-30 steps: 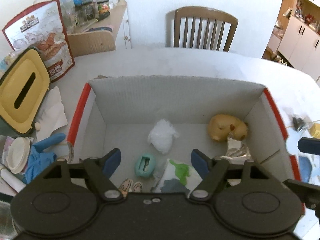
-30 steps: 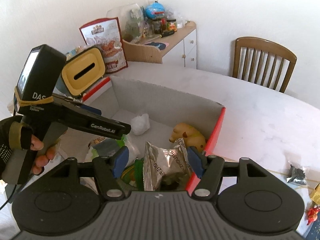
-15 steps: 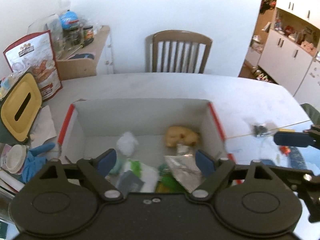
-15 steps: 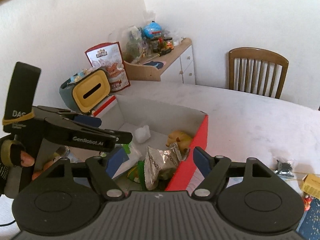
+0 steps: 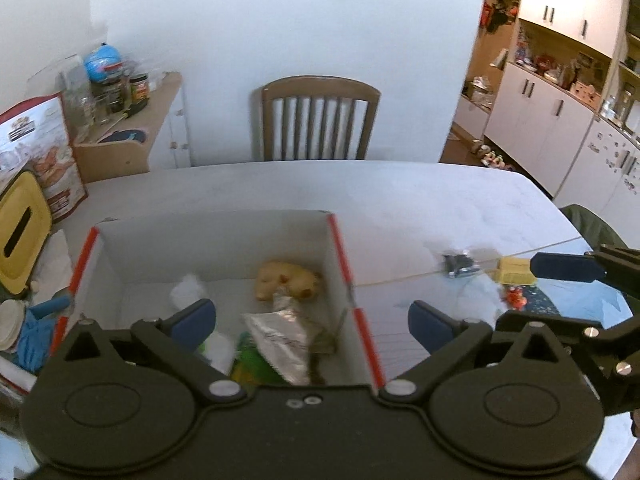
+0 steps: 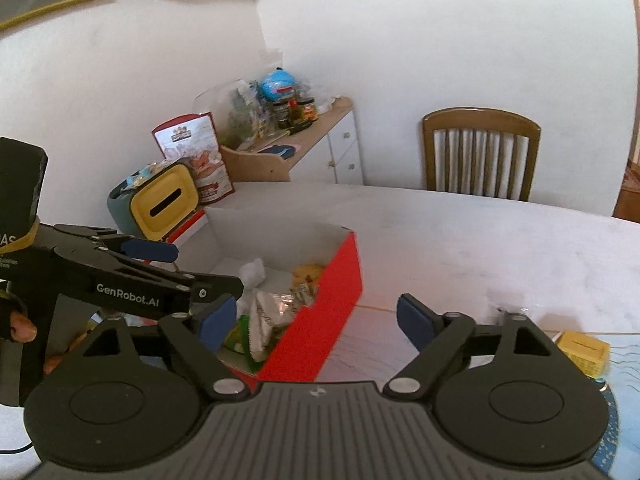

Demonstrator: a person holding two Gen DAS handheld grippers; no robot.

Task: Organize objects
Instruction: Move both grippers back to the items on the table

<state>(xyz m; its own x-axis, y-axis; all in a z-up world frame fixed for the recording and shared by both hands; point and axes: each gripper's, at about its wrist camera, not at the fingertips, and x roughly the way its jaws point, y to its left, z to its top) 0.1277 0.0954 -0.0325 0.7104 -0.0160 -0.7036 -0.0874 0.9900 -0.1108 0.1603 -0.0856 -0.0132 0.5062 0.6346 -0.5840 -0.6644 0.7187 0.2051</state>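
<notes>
Hovering higher above the box (image 5: 340, 248) than before, both grippers, left (image 5: 312, 320) and right (image 6: 316, 320), hold empty jaws spread wide.

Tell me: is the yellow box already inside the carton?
No, the yellow box lies on the table, right of the carton and outside it.

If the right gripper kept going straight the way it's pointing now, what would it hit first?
Probably the red outer side of the cardboard box or the bare table just beside it. The open right gripper straddles that box edge, though depth is hard to judge.
</notes>
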